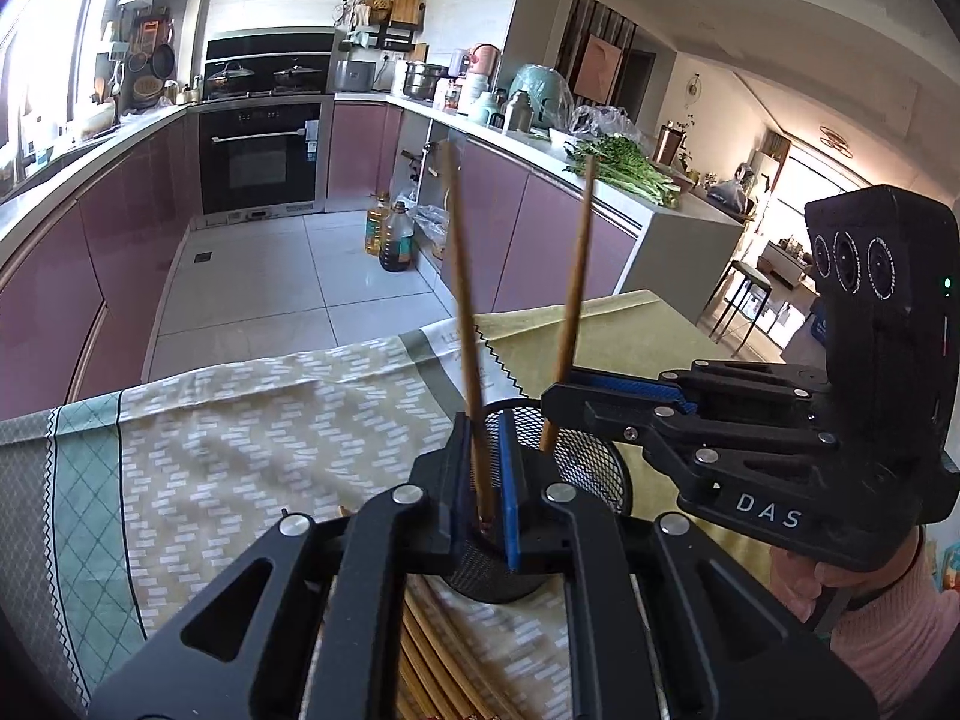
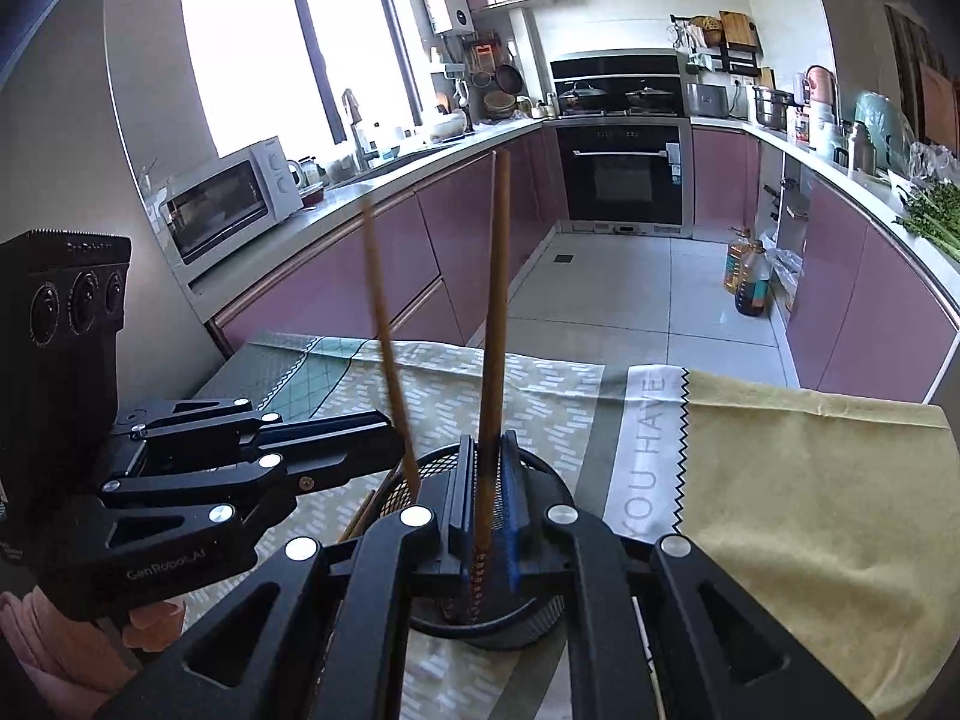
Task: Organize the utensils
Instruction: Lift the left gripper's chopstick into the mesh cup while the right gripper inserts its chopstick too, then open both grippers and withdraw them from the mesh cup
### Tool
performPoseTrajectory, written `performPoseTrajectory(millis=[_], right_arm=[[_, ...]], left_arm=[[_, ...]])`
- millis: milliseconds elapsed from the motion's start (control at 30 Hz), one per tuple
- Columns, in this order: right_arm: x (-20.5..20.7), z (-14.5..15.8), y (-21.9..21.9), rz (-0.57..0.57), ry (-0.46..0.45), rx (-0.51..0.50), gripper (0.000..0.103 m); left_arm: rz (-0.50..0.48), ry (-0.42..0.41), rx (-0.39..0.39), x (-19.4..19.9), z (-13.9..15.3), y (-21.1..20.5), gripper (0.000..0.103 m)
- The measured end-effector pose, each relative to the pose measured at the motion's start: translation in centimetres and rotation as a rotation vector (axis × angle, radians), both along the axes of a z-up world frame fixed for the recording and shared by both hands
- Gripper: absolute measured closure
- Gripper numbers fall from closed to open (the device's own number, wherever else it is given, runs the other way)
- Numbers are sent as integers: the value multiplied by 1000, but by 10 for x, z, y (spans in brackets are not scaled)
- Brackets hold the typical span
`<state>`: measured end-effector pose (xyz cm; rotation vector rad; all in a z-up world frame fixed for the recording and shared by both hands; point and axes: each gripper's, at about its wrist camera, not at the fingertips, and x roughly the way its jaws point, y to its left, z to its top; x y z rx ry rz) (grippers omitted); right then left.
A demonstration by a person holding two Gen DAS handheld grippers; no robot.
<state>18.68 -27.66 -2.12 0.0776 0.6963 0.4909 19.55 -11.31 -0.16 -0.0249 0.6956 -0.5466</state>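
Note:
A black mesh utensil holder (image 1: 582, 462) stands on the patterned tablecloth, right under both grippers; it also shows in the right wrist view (image 2: 414, 483). My left gripper (image 1: 485, 474) is shut on one brown chopstick (image 1: 459, 276), held upright over the holder. My right gripper (image 2: 487, 492) is shut on a second chopstick (image 2: 497, 300), also upright over the holder. Each gripper shows from the side in the other's view: the right gripper (image 1: 558, 402), the left gripper (image 2: 396, 450). More chopsticks (image 1: 432, 660) lie flat on the cloth below the left gripper.
The table is covered by a patterned cloth (image 1: 240, 450) and a yellow-green cloth (image 2: 810, 480). Beyond its far edge are the tiled kitchen floor, purple cabinets, an oven (image 1: 258, 162), oil bottles (image 1: 390, 234) and a microwave (image 2: 228, 204).

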Motion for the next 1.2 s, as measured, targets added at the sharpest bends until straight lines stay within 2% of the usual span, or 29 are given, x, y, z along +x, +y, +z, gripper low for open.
performPoseTrajectory(millis=[100, 200, 333, 500, 567, 733, 800, 967, 1200], right_arm=[[1, -3, 0, -22, 1, 5, 93], [-2, -3, -2, -40, -11, 10, 82], [-19, 3, -6, -32, -50, 16, 82], [-54, 11, -1, 44, -107, 28, 73], [-64, 10, 7, 82, -104, 31, 70], [-79, -18, 32, 145, -25, -1, 70], [-77, -36, 39, 155, 36, -9, 70], [-76, -71, 48, 125, 139, -16, 70], [-75, -90, 55, 80, 181, -33, 70]], left_arm=[[14, -13, -5, -3, 0, 3, 87], [47, -39, -4, -10, 1, 12, 81], [97, -80, -24, -28, 6, 39, 70], [139, -90, -19, -51, 2, 72, 66], [152, -73, -4, -58, -5, 82, 65], [172, -1, 22, -70, -36, 100, 65], [173, 35, 28, -74, -50, 104, 65], [173, 102, 47, -78, -79, 102, 65], [163, 157, 85, -76, -101, 94, 65]])
